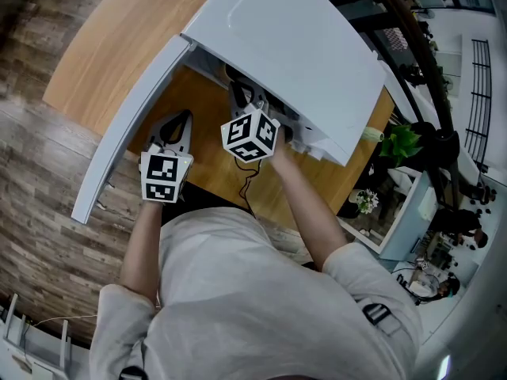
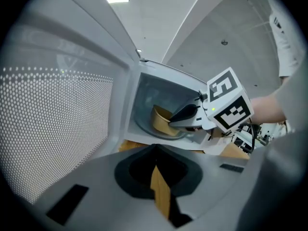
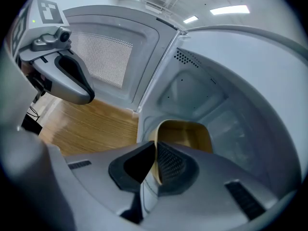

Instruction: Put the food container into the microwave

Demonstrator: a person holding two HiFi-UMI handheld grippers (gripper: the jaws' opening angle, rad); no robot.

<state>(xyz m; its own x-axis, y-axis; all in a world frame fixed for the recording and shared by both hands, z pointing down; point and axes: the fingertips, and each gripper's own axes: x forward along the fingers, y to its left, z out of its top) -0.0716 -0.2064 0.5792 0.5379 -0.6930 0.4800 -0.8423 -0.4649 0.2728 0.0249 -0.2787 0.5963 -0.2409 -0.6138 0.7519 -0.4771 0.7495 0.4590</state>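
Right gripper view alone shows the right hand-held gripper [image 3: 155, 146] clamped on the near rim of the tan, rounded-square food container [image 3: 187, 131], which is inside the white microwave [image 3: 211, 90]. Left gripper view shows the left hand-held gripper [image 2: 156, 148] closed and empty above the wooden tabletop [image 2: 160, 191]. In the head view, the microwave's top hides the container.

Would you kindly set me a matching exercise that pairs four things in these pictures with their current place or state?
Things:
1. food container
2. microwave door
3. left gripper
4. right gripper

Places or states:
A. swung open
B. outside, fingers holding nothing
C. fingers clamped on a tan rim
D. tan, inside the microwave

Pairs: 1-D, 2-A, 3-B, 4-C
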